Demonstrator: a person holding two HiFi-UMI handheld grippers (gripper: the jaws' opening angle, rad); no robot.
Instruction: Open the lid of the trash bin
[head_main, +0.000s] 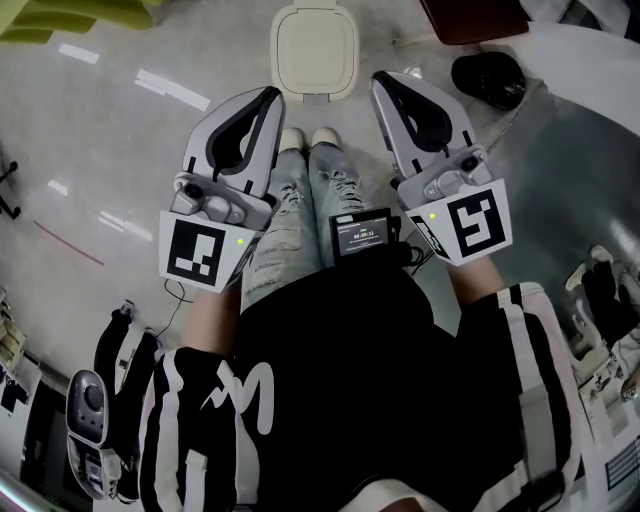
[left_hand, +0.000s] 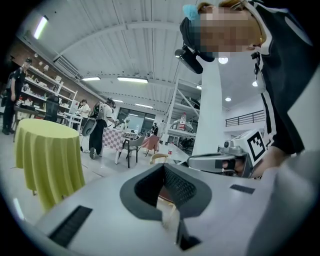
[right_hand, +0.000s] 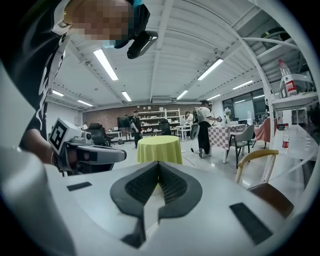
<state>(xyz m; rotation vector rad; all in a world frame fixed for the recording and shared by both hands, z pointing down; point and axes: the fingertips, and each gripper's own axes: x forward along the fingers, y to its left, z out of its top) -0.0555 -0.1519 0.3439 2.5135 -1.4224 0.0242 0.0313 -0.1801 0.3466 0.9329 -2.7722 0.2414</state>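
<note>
Trash bin (head_main: 314, 50) ahead between left hand-held gripper (head_main: 268, 100) and right hand-held gripper (head_main: 385, 85), both pressed together.

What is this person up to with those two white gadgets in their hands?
A person is standing and holds a white handheld gripper in each hand. The left gripper and the right gripper both have their jaws shut on nothing. A small cream plastic trash bin sits on the grey floor just past the person's pale shoes. Its lid looks closed, and neither gripper touches it.
</note>
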